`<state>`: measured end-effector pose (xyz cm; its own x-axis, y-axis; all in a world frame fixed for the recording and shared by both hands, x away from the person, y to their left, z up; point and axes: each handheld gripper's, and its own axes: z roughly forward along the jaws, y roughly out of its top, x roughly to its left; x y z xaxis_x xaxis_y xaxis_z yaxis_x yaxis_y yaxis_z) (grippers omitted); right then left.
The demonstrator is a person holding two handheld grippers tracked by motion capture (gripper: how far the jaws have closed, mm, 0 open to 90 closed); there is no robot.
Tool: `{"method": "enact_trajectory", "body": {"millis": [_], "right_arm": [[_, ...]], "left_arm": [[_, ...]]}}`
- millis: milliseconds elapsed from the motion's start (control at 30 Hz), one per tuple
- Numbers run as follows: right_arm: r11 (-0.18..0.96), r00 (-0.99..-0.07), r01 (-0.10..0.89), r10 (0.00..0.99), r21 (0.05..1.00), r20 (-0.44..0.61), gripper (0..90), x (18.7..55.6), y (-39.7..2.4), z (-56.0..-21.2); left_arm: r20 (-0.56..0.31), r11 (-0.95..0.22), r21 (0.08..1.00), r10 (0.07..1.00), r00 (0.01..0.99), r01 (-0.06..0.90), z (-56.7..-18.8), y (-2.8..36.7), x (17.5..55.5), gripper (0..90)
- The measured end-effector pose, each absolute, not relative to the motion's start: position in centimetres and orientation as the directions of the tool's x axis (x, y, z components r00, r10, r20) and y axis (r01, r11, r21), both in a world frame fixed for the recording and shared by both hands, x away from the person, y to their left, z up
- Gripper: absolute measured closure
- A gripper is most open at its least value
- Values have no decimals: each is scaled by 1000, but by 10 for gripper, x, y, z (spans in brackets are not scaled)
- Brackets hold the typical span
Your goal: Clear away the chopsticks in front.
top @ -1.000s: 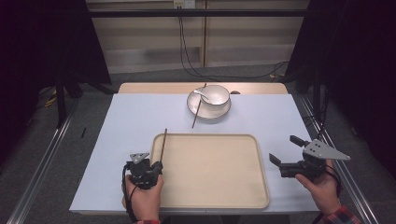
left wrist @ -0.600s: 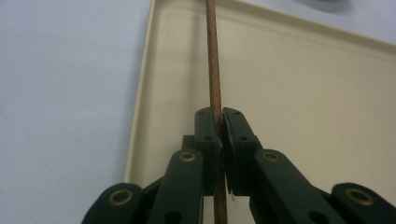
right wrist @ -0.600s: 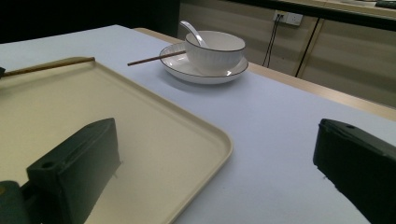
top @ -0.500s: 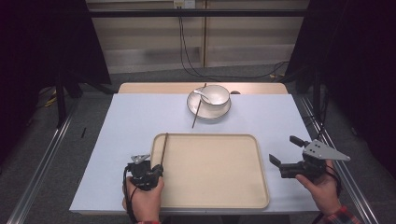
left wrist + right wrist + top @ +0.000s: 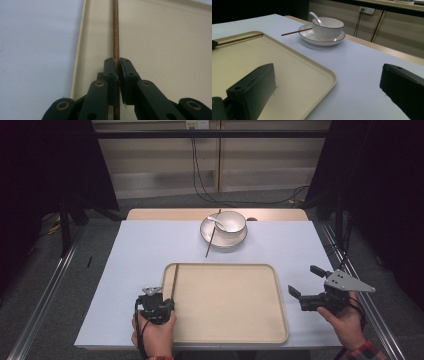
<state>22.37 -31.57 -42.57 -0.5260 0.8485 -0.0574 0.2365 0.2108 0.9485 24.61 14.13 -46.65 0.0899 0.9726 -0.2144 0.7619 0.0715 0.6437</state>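
A: Since a second ago, the chopstick (image 5: 174, 280) has come down: its far tip was over the paper past the tray's corner, now it lies along the tray's left edge. The hands barely shifted.

B: Left gripper (image 5: 158, 306)?

A: Clenched on the chopstick. In the left gripper view its pads (image 5: 110, 68) pinch the wooden stick (image 5: 116, 30), which runs straight ahead from the jaws, just inside the beige tray (image 5: 162, 50) rim.

B: Right gripper (image 5: 312, 287)?

A: Jaws wide apart, holding nothing, at the tray's right side above the white table cover (image 5: 140, 250).

B: Rest?

A: The second chopstick (image 5: 212, 237) leans on the plate (image 5: 207, 234) at the far end, well apart from the tray. A bowl (image 5: 230, 222) stands on the plate with a spoon (image 5: 216, 221) in it.
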Motion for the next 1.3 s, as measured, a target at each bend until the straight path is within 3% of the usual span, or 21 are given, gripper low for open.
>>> {"method": "enact_trajectory", "body": {"millis": [267,400,800,1300], "right_arm": [[213,-523,238,850,948,-60,2,223,-316,-426],[212,-524,240,850,947,-57,2,224,-316,-426],[219,-526,234,848,947,-66,3,224,-316,-426],[228,-529,236,846,945,-73,3,223,-316,-427]], "left_arm": [[-215,73,663,972,97,745,-463,141,250,780],[-221,76,700,969,114,710,-456,140,255,710],[-327,131,770,922,209,624,-434,132,293,535],[-238,7,854,895,378,521,-433,97,372,306]]}}
